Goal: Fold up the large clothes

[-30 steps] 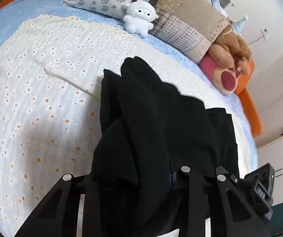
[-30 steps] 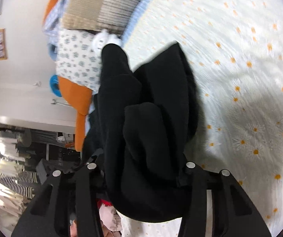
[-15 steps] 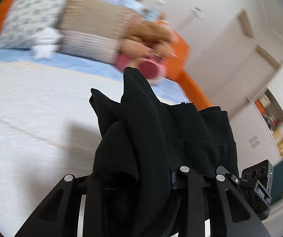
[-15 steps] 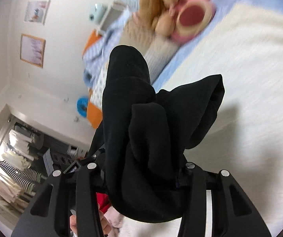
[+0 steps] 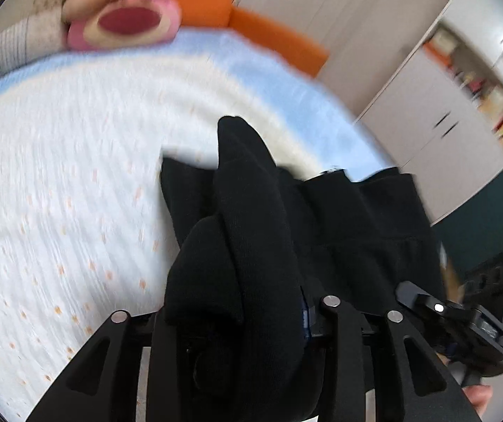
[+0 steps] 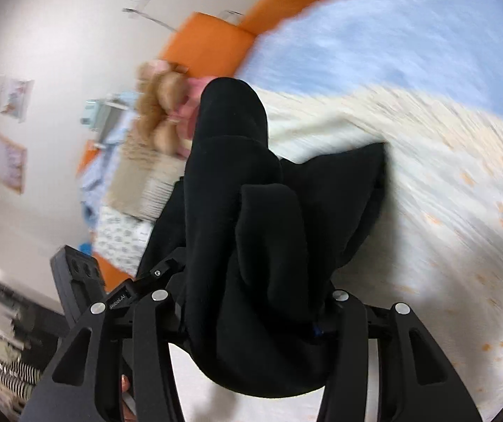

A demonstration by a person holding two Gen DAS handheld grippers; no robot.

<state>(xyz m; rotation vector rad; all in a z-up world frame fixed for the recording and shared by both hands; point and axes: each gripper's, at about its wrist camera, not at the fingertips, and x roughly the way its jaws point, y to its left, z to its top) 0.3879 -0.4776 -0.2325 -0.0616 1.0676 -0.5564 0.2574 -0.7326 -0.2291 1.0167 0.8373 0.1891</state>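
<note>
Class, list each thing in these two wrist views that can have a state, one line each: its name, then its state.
Black garment: bunched, lifted above the bed, gripped at two places.
Left tongs: closed on the black garment, jaws just eased wider.
Right tongs: closed on the black garment, jaws just eased wider.
Daisy-print bedspread: spread flat.
Pink plush toy: lying by the pillows.

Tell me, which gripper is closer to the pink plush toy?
Left, probably. The left gripper faces the pink plush toy across the bed; the right gripper sits beyond it, away from the toy. Both jaws, just opening, have the black garment between them.
</note>
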